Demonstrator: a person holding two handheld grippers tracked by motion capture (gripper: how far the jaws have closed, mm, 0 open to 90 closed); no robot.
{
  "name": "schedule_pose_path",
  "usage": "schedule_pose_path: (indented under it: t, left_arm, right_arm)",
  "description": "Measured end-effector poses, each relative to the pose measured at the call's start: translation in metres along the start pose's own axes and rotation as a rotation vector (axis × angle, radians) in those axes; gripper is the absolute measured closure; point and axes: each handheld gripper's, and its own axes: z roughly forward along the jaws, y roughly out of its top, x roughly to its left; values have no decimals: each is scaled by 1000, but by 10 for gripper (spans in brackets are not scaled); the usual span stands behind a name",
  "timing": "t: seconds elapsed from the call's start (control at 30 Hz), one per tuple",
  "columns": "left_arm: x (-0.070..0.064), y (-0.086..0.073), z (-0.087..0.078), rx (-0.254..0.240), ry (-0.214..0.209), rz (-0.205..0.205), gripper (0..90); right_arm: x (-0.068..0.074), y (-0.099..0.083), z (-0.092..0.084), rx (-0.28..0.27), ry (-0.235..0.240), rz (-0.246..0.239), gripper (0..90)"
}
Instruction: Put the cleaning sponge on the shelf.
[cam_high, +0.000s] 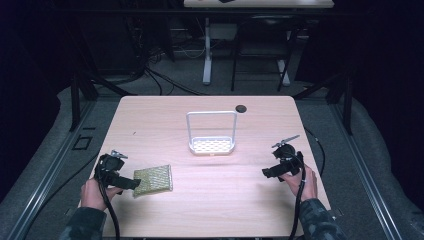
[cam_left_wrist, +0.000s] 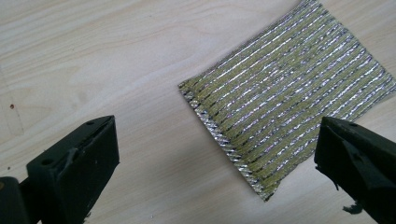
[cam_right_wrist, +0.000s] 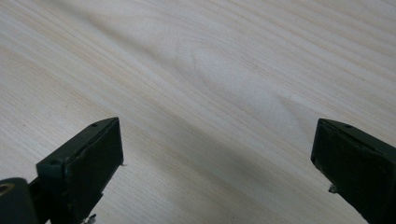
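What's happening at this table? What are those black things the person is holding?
A person holds a pair of tongs in each hand over a wooden table. The left tongs are open, poised over a shiny scouring pad without gripping it. The right tongs are open over bare wood. A white rack stands mid-table.

**Item Count at the Bench**

One bench (cam_high: 210, 195) was present. On it lay one metallic scouring pad (cam_high: 153, 180), one white rack (cam_high: 211, 133) with a perforated base, and one small dark round spot (cam_high: 241, 108) near the far edge. Two grippers were counted: a left gripper (cam_high: 131, 183) and a right gripper (cam_high: 267, 172). A second table (cam_high: 260, 3) stood beyond.
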Motion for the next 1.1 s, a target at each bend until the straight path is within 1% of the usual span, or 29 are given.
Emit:
schedule_pose_path:
  t: [0.1,0.33,0.37,0.4,0.47,0.5,0.53,0.63,0.73,0.8,0.97,1.1]
  left_arm:
    - [-4,2,0,-5,-8,-1,0]
    - [-15,10,2,-11,-38,28,0]
    - [-17,11,2,-12,-45,38,0]
    - [-19,12,3,-12,-47,37,0]
    - [-22,15,4,-10,-61,54,0]
    - [-25,17,5,-11,-59,61,0]
    - [-26,18,5,-10,-65,64,0]
    - [-33,24,7,-21,-78,89,0]
    - [-39,30,11,-18,-89,117,0]
    - [-41,33,15,-7,-94,131,0]
    - [-45,36,21,12,-106,140,0]
    - [-48,37,25,22,-115,160,0]
  right_arm:
    - [1,1,1,0,4,-6,19]
    - [1,1,1,-9,11,-7,22]
    - [1,1,1,-7,9,-8,23]
    - [2,1,1,-5,13,-6,25]
    - [2,2,1,0,11,-7,25]
    - [3,2,1,-3,15,-13,25]
    - [3,3,1,-5,14,-12,25]
    - [4,3,1,2,18,-15,26]
    - [4,3,1,-1,21,-15,28]
    - [4,3,2,-5,22,-16,29]
    - [5,4,2,9,27,-17,31]
    - [6,5,4,5,30,-22,32]
